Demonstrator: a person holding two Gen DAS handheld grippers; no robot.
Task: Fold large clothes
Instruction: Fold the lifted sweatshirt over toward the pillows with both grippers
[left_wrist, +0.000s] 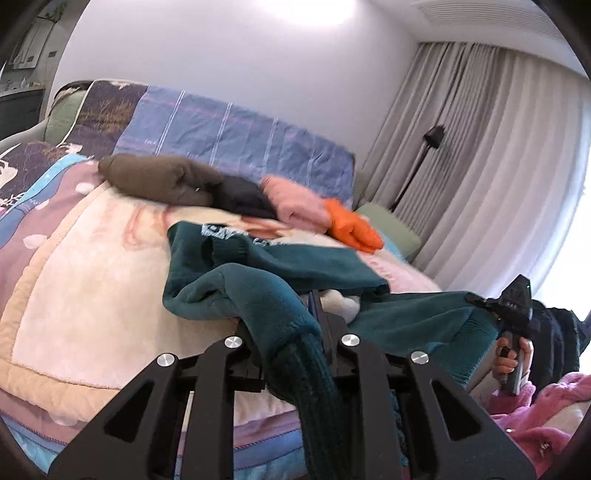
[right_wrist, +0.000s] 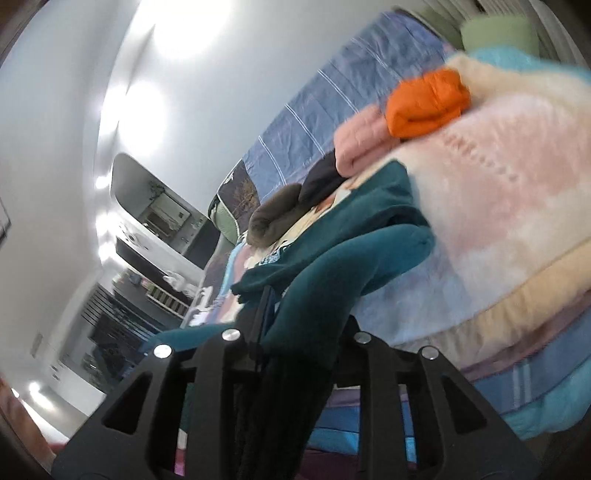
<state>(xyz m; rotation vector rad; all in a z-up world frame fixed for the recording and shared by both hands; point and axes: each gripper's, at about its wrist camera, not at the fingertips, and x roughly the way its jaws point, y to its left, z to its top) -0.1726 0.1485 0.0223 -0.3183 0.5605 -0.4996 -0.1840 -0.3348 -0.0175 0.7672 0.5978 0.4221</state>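
Observation:
A dark teal sweater with pale lettering lies partly spread on the bed blanket. My left gripper is shut on one ribbed sleeve cuff of it, and the sleeve hangs down between the fingers. My right gripper is shut on the other sleeve of the teal sweater. The right gripper also shows at the right of the left wrist view, held in a hand at the bed's edge.
Folded clothes lie in a row at the head of the bed: brown, dark, pink and orange. A blue striped cover stands behind them. Curtains and a floor lamp are at the right.

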